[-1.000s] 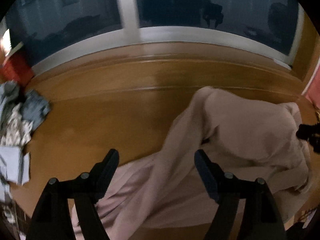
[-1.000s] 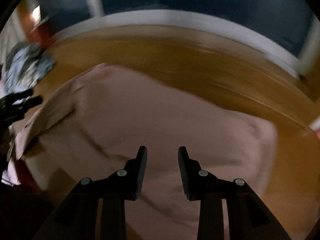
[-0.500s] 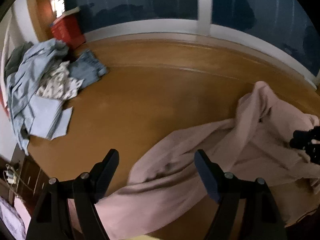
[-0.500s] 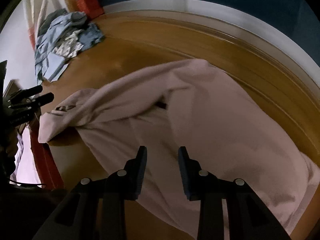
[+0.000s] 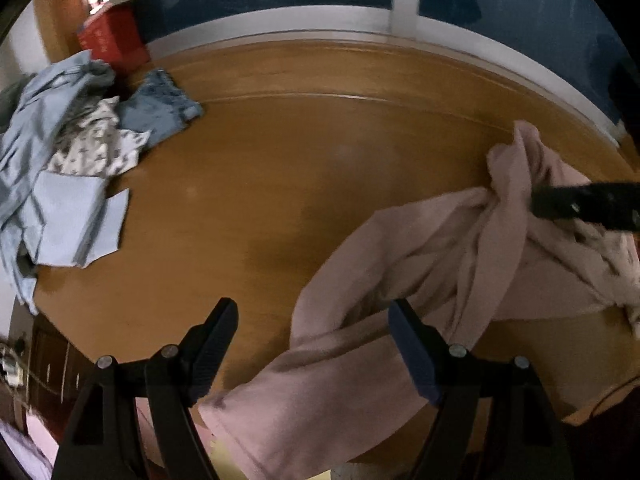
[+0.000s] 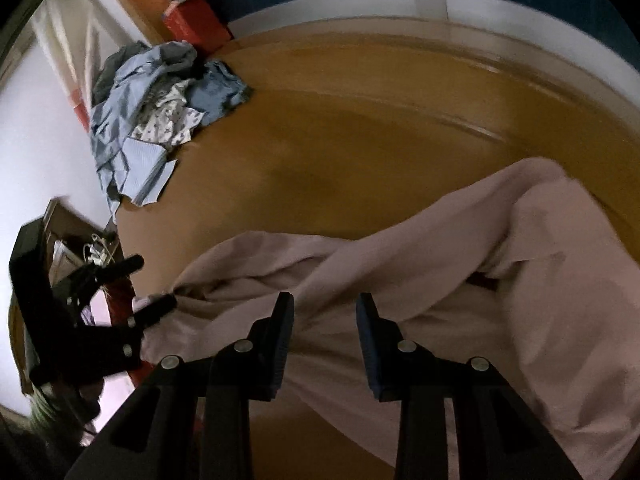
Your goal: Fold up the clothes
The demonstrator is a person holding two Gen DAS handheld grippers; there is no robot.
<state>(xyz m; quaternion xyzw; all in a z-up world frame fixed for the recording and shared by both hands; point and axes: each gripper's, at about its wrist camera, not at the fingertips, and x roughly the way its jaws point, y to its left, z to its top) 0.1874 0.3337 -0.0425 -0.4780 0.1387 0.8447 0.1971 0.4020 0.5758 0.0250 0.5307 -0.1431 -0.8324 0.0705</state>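
Note:
A pale pink garment (image 5: 400,280) lies bunched and twisted in a long roll across the wooden table (image 5: 320,180). My left gripper (image 5: 312,336) is open wide over its near end; cloth lies under the gap and under the right finger. In the right wrist view the left gripper (image 6: 154,282) sits at the garment's (image 6: 440,280) left tip, lower finger touching the gathered cloth. My right gripper (image 6: 324,320) hovers over the garment's middle, jaws partly apart with nothing pinched. One of its fingers (image 5: 576,202) shows among the folds at the right edge of the left wrist view.
A heap of blue and patterned clothes (image 5: 72,152) lies at the table's far left, also in the right wrist view (image 6: 152,112). A red box (image 5: 112,40) stands behind it. A white window ledge (image 5: 280,20) runs along the back. The table's left edge drops to furniture (image 6: 80,248).
Both views have swung left, bringing the clothes heap and red box into sight. The pink garment, spread fairly flat before, is now gathered into a twisted roll. Neither gripper's jaw gap has changed.

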